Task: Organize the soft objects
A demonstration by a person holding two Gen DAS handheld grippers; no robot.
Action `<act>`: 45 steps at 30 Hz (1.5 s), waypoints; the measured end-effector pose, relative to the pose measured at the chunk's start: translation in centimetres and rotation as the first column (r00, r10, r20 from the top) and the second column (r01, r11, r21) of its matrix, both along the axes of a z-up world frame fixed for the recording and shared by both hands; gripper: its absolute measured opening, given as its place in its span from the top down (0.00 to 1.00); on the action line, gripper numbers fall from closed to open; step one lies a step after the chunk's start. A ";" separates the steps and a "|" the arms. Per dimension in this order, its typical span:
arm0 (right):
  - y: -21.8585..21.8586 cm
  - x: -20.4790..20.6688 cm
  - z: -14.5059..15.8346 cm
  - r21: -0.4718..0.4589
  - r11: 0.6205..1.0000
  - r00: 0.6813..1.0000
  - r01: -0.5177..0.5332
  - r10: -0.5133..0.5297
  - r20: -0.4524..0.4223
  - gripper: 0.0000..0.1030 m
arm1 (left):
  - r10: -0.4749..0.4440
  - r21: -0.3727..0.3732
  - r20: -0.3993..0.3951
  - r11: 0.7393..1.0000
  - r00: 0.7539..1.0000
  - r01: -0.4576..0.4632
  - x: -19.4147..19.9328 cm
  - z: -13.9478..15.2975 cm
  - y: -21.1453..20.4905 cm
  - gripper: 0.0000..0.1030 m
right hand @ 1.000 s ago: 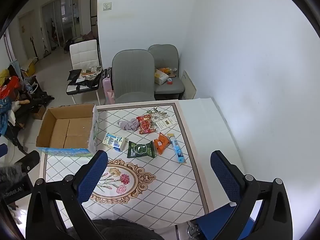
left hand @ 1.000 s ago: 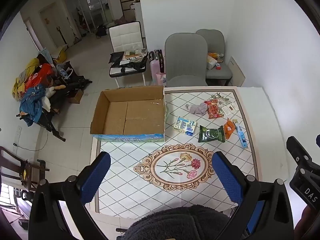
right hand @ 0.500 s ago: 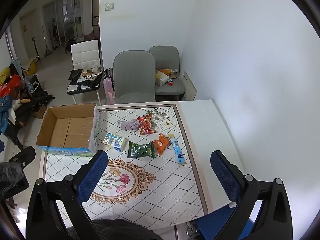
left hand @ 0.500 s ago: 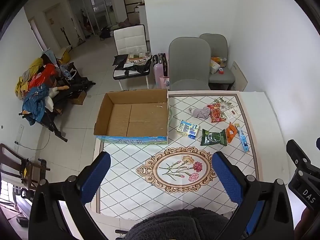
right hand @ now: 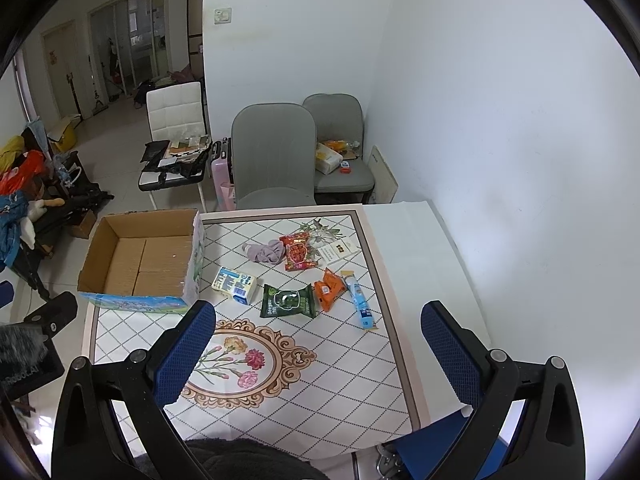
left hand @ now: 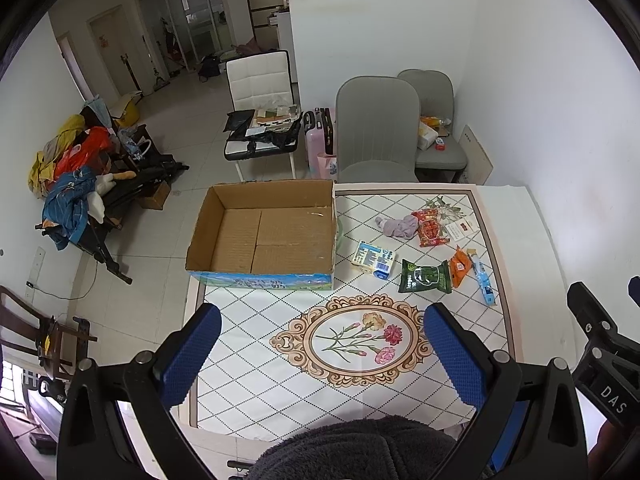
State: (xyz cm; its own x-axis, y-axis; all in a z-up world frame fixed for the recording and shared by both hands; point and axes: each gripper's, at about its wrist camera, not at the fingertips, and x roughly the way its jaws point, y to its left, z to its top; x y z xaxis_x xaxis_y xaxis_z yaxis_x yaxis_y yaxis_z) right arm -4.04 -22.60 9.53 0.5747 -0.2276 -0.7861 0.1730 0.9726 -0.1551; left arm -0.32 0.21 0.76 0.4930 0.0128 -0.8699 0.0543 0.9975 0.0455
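The cardboard box [left hand: 272, 236] stands open and empty at the worktop's [left hand: 248, 344] far left corner, its left wall overhanging the worktop's left edge above the floor. Just right of the box lies a pale tissue pack [left hand: 373, 258], then a dark green packet [left hand: 425, 277], an orange packet [left hand: 459, 266] touching it, and a blue tube [left hand: 482, 280] close to the cloth's right border. Behind these, toward the far edge, a lilac cloth bundle [left hand: 398, 226] touches a red snack packet [left hand: 430, 228], with a white card [left hand: 460, 227] beside it. All of them sit in the far right quarter; the flowered oval [left hand: 354, 338] in the middle and the whole near half of the worktop lie bare. Right of the patterned cloth runs a plain white strip [right hand: 420, 248] up to the wall.

The left gripper [left hand: 320, 356] hovers over the near edge, fingers [left hand: 188, 356] spread wide with nothing between them. The right gripper [right hand: 318, 356] hangs above the near right part, fingers [right hand: 450, 350] equally wide and empty. A grey chair [right hand: 274, 156] stands against the far edge.
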 end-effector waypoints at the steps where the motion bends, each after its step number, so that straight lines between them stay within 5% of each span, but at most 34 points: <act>1: 0.0 0.0 0.0 -0.004 1.000 1.000 -0.001 0.001 0.001 0.00 | -0.001 0.000 0.001 1.000 1.000 0.001 0.0 0.1 0.0 0.00; 45: -0.1 -0.6 0.2 -0.004 1.000 0.999 0.002 -0.002 0.040 0.00 | 0.021 -0.029 0.025 0.999 0.999 -0.021 -0.9 -0.3 0.8 0.00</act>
State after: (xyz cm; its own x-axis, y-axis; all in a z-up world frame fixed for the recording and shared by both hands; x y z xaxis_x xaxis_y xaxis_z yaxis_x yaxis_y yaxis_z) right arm -4.62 -22.72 9.73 0.6052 -0.2314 -0.7617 0.1807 0.9718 -0.1517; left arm -1.21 0.99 0.43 0.5145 -0.0017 -0.8575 0.0324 0.9993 0.0175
